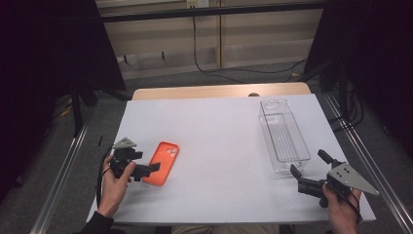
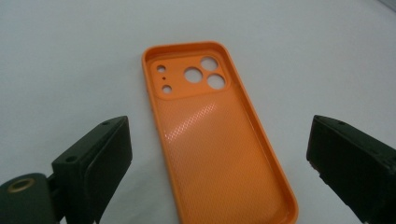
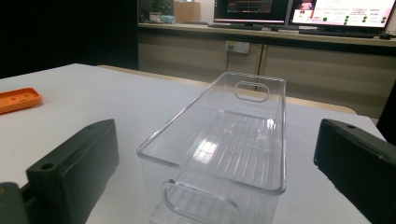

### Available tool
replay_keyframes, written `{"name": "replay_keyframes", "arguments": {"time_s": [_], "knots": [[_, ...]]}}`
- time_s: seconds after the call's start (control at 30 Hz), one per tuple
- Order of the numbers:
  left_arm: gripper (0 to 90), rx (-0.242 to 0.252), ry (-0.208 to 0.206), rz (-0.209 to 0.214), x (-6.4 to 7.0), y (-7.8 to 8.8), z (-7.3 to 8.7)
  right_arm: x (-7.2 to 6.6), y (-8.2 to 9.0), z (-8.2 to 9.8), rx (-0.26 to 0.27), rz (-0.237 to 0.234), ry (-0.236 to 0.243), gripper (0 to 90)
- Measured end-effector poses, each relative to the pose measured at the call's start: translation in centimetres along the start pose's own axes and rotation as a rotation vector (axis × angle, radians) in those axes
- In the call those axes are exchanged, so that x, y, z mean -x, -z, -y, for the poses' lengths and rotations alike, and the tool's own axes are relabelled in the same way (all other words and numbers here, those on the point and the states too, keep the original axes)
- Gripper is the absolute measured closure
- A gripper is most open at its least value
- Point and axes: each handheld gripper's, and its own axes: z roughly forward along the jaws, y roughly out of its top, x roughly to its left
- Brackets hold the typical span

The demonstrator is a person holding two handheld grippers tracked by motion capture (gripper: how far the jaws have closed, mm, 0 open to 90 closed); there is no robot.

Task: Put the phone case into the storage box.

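**High view: both grippers poised, phone case and clear bin untouched**

The high view showed an orange phone case (image 1: 164, 163) lying flat near the bench's (image 1: 214, 131) left edge, toward the near left corner, with its hollow side up and its camera cut-outs pointing at the far edge. The left gripper (image 1: 152, 168) sat level just beside the case's near end. In the left gripper view its jaws stood wide apart, one on each side of the case (image 2: 219, 140), with nothing between the pads. That spread looked chosen to straddle the case's width, so the long rims could be pinched from both sides; lying open side up, the case offered those raised rims for a hold.

A clear plastic bin (image 1: 284, 136) stood upright along the right edge, its long axis running from near to far, well apart from the case. The right gripper (image 1: 308, 171) waited just off the bin's near end, jaws spread wide and holding nothing. In the right gripper view the bin's (image 3: 224, 140) near wall and its handle slot lay squarely between the jaws, which suggested the hand was placed to steady or seize that end while the case was brought across. The bin stood empty.
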Motion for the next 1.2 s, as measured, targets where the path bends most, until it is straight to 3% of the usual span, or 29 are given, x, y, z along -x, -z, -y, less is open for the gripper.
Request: {"name": "replay_keyframes", "arguments": {"time_s": [0.3,0.43,0.67,0.87,1.2], "knots": [[6.1,-0.065,0.051,0.042,-1.2,-1.6,-1.6,0.0,-0.1,0.0,-0.004,0.002,0.001,0.0],[7.3,-0.087,0.044,0.022,-1.0,-2.3,-2.3,0.0,-0.1,0.1,-0.007,0.002,0.003,0.0],[5.7,-0.133,0.051,-0.011,-0.6,-3.4,-2.0,0.1,0.0,0.0,-0.003,-0.002,0.005,0.0],[5.3,-0.169,0.039,-0.016,-0.1,-4.7,-1.9,0.0,0.0,0.0,-0.002,-0.003,0.002,0.0],[5.9,-0.201,0.018,-0.066,0.5,-5.4,-2.0,0.0,0.0,0.0,-0.001,-0.007,0.002,0.0]]}}
